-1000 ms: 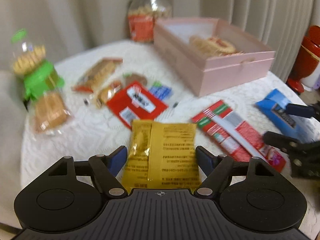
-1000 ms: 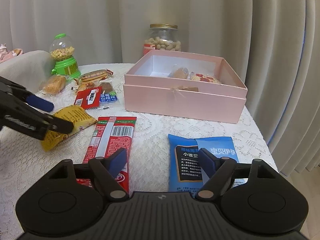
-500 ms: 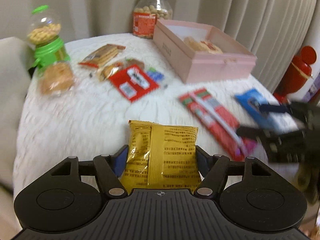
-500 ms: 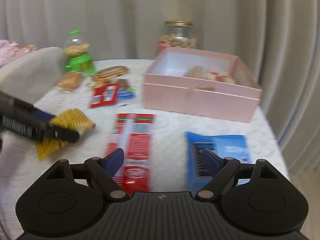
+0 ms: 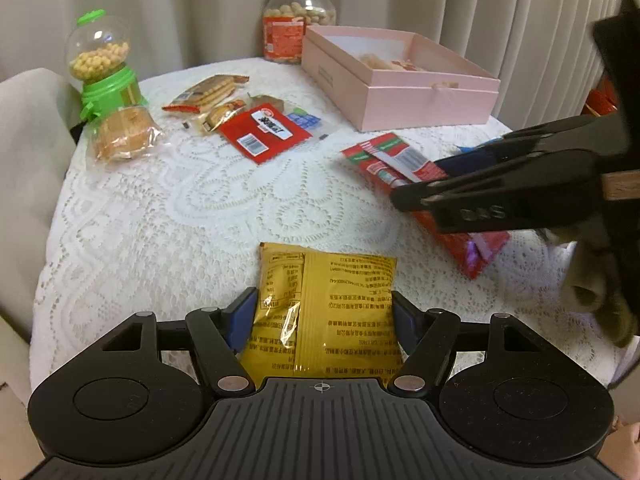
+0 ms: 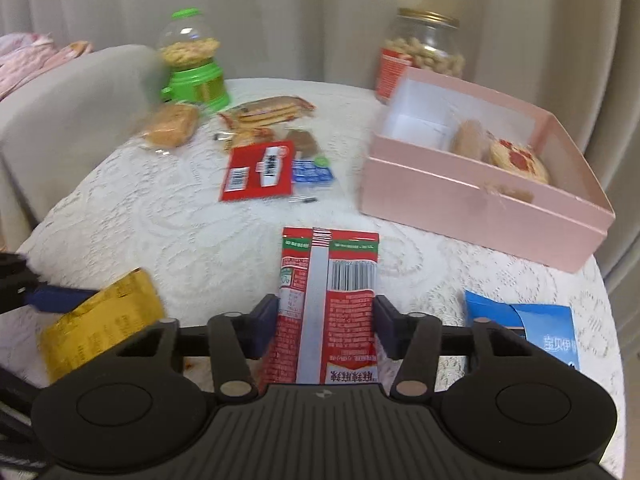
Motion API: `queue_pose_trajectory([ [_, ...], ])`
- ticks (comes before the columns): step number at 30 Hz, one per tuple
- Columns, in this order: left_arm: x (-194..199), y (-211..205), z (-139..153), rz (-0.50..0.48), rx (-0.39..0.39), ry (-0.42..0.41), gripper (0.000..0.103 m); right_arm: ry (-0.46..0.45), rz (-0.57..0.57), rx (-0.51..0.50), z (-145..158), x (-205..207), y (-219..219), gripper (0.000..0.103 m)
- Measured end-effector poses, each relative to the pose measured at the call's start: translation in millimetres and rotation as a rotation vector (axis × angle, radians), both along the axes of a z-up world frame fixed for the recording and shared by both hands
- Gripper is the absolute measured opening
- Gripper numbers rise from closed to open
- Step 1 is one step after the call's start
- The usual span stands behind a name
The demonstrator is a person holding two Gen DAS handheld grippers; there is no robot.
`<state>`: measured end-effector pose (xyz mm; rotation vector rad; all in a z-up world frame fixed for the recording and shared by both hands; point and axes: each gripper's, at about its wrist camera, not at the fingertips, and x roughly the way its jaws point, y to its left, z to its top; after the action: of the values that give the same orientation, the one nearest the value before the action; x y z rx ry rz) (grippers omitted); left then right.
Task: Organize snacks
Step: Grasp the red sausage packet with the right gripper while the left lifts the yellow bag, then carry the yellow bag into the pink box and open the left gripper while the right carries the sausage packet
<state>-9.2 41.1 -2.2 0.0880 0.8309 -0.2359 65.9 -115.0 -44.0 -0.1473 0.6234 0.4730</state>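
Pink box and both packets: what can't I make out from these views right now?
- Pink box: its near floor is hidden by its front wall in both views.
- Yellow packet: lower end hidden behind the left gripper body.
- Red packet: whether the right gripper fingers actually touch it, unclear.
- Blue packet: partly hidden by the gripper.

Soft, even indoor light — fisheye-bent edges, slight motion blur (right view worse).

The blue packet [image 6: 536, 328] is partly hidden behind the right tool [image 6: 323, 326], its lower end unseen.
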Motion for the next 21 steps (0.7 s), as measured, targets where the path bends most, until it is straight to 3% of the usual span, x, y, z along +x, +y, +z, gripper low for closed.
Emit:
queue_pose_trajectory([
  [10,-2,-10,-3,0.008,0.051,-0.013,0.078,-0.117,-0.047,0.094,37,-53,-70,0.047],
  [15,-6,-12,1,0.027,0.050,-0.005,0.073,-0.185,-0.106,0.144,50,-75,-108,0.047],
  [18,-12,-13,19,0.028,-0.018,-0.026,0.072,-0.242,-0.144,0.154,53,-87,-124,0.047],
  [21,-6,-23,64,0.010,-0.072,-0.152,0.072,-0.281,-0.184,0.170,56,-90,-140,0.047],
])
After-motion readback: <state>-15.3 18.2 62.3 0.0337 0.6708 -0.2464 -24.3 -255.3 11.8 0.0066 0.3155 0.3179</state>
